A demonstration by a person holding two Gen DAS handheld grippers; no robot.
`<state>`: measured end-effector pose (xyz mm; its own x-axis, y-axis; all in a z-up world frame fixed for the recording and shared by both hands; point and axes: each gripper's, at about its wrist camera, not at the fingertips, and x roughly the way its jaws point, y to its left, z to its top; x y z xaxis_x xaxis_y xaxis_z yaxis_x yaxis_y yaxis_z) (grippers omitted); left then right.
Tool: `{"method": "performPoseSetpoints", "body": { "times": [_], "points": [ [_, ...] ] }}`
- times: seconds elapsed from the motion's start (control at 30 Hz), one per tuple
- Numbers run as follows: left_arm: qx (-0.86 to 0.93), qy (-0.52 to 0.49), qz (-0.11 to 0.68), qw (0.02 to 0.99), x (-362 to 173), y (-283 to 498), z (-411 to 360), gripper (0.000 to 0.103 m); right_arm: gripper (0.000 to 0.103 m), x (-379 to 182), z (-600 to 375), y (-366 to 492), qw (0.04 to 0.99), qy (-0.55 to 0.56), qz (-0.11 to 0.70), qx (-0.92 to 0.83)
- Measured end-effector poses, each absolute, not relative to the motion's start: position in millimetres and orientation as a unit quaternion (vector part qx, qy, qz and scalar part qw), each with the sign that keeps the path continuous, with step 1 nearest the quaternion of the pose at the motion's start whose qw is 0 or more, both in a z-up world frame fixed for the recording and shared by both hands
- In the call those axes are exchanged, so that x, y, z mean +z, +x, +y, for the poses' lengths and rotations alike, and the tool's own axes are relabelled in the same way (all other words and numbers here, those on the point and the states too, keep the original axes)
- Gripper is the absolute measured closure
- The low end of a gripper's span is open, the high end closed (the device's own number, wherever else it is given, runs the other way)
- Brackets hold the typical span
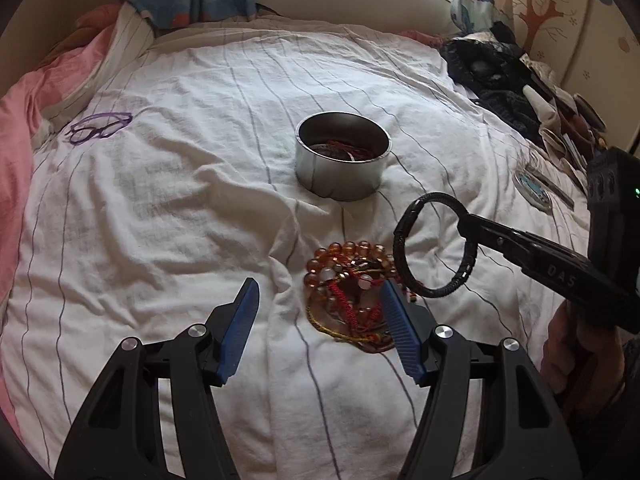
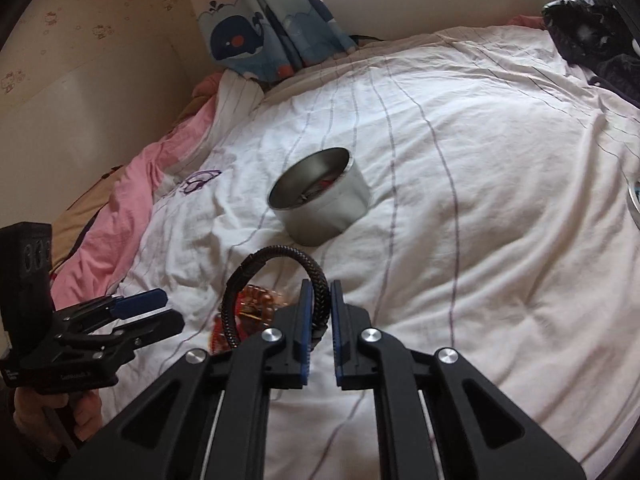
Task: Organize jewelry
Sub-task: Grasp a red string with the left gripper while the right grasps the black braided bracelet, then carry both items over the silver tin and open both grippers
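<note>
A round metal tin (image 1: pixel 343 160) (image 2: pixel 320 200) stands on the striped white bedsheet with red cords and other pieces inside. In front of it lies a pile of amber bead bracelets and red cords (image 1: pixel 352 256) (image 2: pixel 260 300). My right gripper (image 2: pixel 321 286) (image 1: pixel 466 220) is shut on a black braided bracelet (image 2: pixel 280 254) (image 1: pixel 400 248), which hangs as a ring above the pile, short of the tin. My left gripper (image 1: pixel 318 286) (image 2: pixel 156 308) is open, low over the sheet. Its right finger (image 1: pixel 400 320) covers part of the pile, and nothing is gripped.
A purple looped item (image 1: pixel 100 126) (image 2: pixel 200 180) lies on the sheet at the far left. A round patterned lid (image 1: pixel 534 186) and dark clothes with clutter (image 1: pixel 500 80) fill the right side. A pink blanket (image 1: pixel 24 120) runs along the left edge. A person's hand (image 1: pixel 576 344) holds the right gripper.
</note>
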<state>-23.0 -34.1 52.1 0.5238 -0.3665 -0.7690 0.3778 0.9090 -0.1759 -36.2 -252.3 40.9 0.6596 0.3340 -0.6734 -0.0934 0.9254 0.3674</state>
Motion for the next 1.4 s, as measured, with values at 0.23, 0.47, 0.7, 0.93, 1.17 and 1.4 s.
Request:
{"method": "performPoseSetpoints", "body": {
  "times": [0.23, 0.47, 0.7, 0.93, 1.17, 1.4],
  "points": [
    [-0.223, 0.070, 0.432, 0.871, 42, -25, -66, 0.043, 0.093, 26, -274, -32, 0.887, 0.172, 0.422, 0.077],
    [-0.213, 0.084, 0.446, 0.865, 27, -12, -75, 0.071, 0.077, 11, -278, -24, 0.874, 0.182, 0.446, 0.068],
    [-0.234, 0.082, 0.442, 0.862, 37, -15, -69, 0.101, 0.066, 7, -277, -22, 0.872, 0.179, 0.450, 0.069],
    [-0.246, 0.026, 0.418, 0.874, 58, -14, -52, 0.101, 0.076, 3, -269, -20, 0.871, 0.156, 0.460, 0.065],
    [-0.238, 0.003, 0.405, 0.883, 64, -12, -42, 0.101, 0.093, 19, -267, -28, 0.890, 0.156, 0.420, 0.079],
    [-0.243, -0.002, 0.383, 0.891, 73, -12, -48, 0.101, 0.093, 37, -265, -29, 0.904, 0.169, 0.383, 0.087]
  ]
}}
